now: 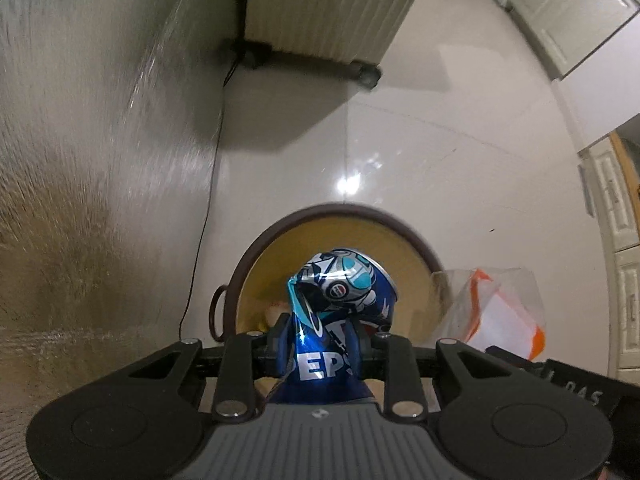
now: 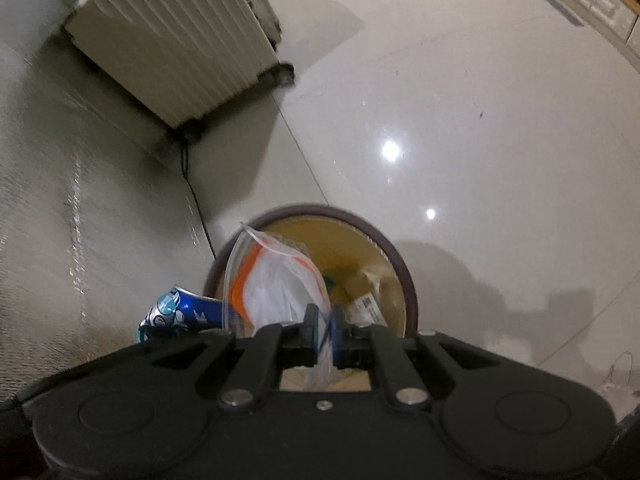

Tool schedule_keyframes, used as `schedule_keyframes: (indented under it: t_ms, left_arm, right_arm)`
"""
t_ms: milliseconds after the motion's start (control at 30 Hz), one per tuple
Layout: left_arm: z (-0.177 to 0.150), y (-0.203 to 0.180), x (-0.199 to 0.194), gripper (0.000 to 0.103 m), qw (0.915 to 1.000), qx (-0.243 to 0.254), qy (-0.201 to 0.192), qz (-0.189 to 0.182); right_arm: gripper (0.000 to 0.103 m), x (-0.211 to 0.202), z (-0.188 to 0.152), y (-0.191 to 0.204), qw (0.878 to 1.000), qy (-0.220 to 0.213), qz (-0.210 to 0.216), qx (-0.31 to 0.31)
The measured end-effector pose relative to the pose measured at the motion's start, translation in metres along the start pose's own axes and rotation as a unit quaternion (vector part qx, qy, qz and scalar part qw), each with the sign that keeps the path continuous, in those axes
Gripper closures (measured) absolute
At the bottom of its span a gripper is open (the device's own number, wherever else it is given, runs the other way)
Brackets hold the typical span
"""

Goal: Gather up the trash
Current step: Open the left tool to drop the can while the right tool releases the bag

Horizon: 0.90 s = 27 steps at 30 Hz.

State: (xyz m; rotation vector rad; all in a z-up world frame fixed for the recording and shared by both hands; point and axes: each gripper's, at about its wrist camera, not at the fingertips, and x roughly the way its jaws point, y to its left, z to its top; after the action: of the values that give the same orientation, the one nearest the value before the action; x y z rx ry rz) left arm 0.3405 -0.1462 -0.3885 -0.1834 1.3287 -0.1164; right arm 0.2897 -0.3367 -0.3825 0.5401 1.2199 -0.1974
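Note:
My left gripper is shut on a crushed blue Pepsi can, which sticks forward over the mouth of a round bin with a dark brown rim and a tan inside. My right gripper is shut on a clear plastic zip bag with orange and white contents, held above the same bin. The can shows at the left in the right wrist view, and the bag shows at the right in the left wrist view. Paper scraps lie inside the bin.
The bin stands on a glossy pale tiled floor. A white ribbed radiator heater on dark feet stands against the wall, with a black cord running along the floor. White cabinets line the right side.

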Motion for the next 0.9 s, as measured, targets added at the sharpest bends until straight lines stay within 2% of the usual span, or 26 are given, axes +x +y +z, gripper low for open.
schedule_keyframes:
  t_ms: [100,300,467,667,700,800,900]
  left_arm:
    - [-0.002,0.005,0.01,0.073,0.9999,-0.005,0.016,0.003]
    - [-0.006,0.009,0.02,0.073,0.9995,-0.005,0.031,0.006]
    - [-0.004,0.01,0.022,0.072,0.9996,-0.012,0.026,0.008]
    - [-0.006,0.013,0.025,0.056,0.999,-0.018,0.039,0.014]
    - [-0.006,0.014,0.026,0.054,0.9989,-0.018,0.041,0.014]
    - [-0.006,0.013,0.027,0.052,0.9987,-0.018,0.044,0.019]
    - [-0.007,0.014,0.027,0.05,0.9984,-0.016,0.048,0.026]
  right_arm:
    - [0.097,0.009,0.0,-0.002,1.0,0.019,0.0,0.005]
    - [0.097,0.014,-0.001,-0.001,1.0,0.022,-0.006,-0.006]
    - [0.096,0.014,-0.001,-0.001,1.0,0.018,-0.013,-0.007]
    - [0.095,0.02,-0.001,-0.001,1.0,0.019,-0.011,-0.011]
    - [0.092,0.019,-0.001,-0.001,1.0,0.019,-0.013,-0.013]
    - [0.084,0.019,-0.001,0.0,1.0,0.017,-0.017,-0.02]
    - [0.081,0.018,-0.001,0.002,0.999,0.014,-0.019,-0.029]
